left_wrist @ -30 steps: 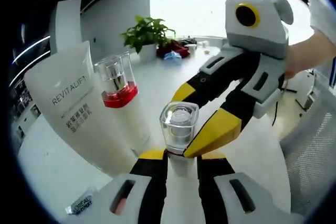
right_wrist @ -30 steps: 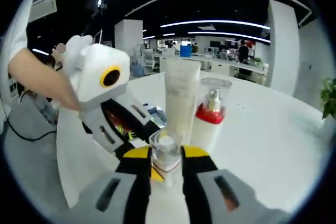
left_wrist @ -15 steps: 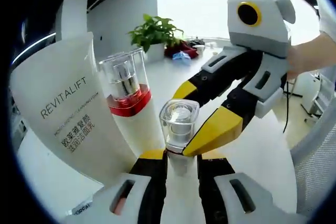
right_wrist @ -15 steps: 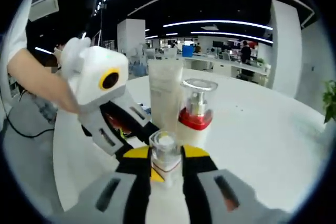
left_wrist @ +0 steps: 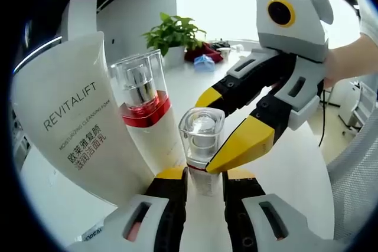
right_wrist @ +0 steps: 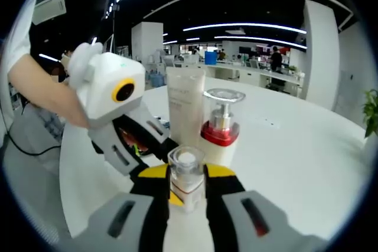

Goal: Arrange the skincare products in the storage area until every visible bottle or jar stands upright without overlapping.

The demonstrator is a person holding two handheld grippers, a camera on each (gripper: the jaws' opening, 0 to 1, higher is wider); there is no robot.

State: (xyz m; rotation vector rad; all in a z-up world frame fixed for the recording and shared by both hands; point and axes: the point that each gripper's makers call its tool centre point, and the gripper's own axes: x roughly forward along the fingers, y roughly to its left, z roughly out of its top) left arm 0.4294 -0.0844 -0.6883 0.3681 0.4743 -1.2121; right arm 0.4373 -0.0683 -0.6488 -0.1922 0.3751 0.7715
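- Nearer than a second ago, the Revitalift tube (left_wrist: pixel 77 128) and red-collared pump bottle (left_wrist: pixel 147 116) stand upright, touching.
- Both the left gripper (left_wrist: pixel 204 175) and the right gripper (right_wrist: pixel 186 175) pinch one small clear-capped bottle (left_wrist: pixel 201 146) — white cream inside — just beside them on the white table (right_wrist: pixel 295 163).

— What sits between the left gripper's (left_wrist: pixel 204 175) jaws?
— A small clear-capped bottle (left_wrist: pixel 201 146), upright; the right gripper (left_wrist: pixel 233 128) also clamps it, beside a pump bottle (left_wrist: pixel 144 110) and white tube (left_wrist: pixel 77 128).
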